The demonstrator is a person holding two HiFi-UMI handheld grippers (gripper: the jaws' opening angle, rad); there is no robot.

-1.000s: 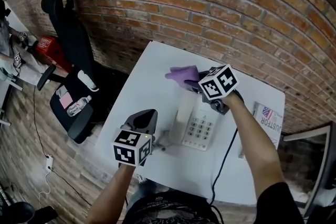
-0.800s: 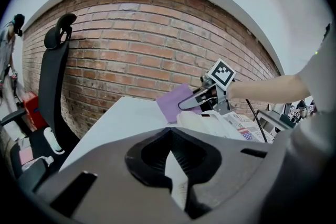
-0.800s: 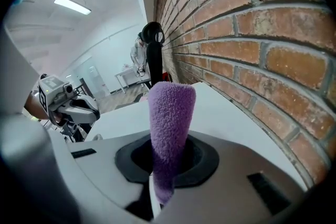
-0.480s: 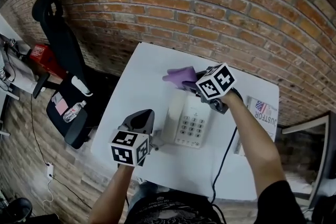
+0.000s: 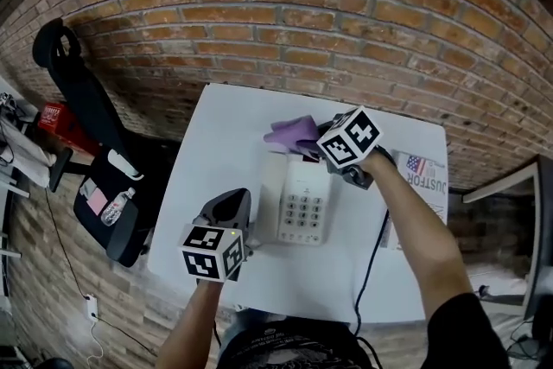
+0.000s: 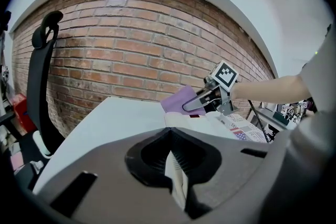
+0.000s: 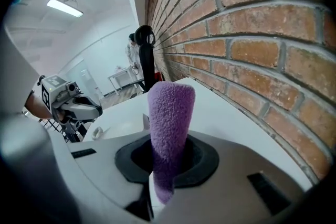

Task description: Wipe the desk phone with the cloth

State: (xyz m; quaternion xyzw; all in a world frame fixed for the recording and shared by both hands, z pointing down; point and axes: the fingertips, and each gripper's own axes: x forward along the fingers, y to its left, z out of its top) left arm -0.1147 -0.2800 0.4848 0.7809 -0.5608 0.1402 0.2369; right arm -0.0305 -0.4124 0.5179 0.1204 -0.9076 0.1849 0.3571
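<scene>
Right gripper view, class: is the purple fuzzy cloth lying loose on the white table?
No, the purple fuzzy cloth is pinched upright between the jaws of the right gripper.

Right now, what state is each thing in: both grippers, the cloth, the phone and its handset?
left gripper: shut, empty, beside the phone's near left side.
right gripper: shut on the cloth.
cloth: pinched, sticking out past the jaws at the phone's far end.
desk phone: flat on the table, keypad up.
handset: seated on its cradle.
</scene>
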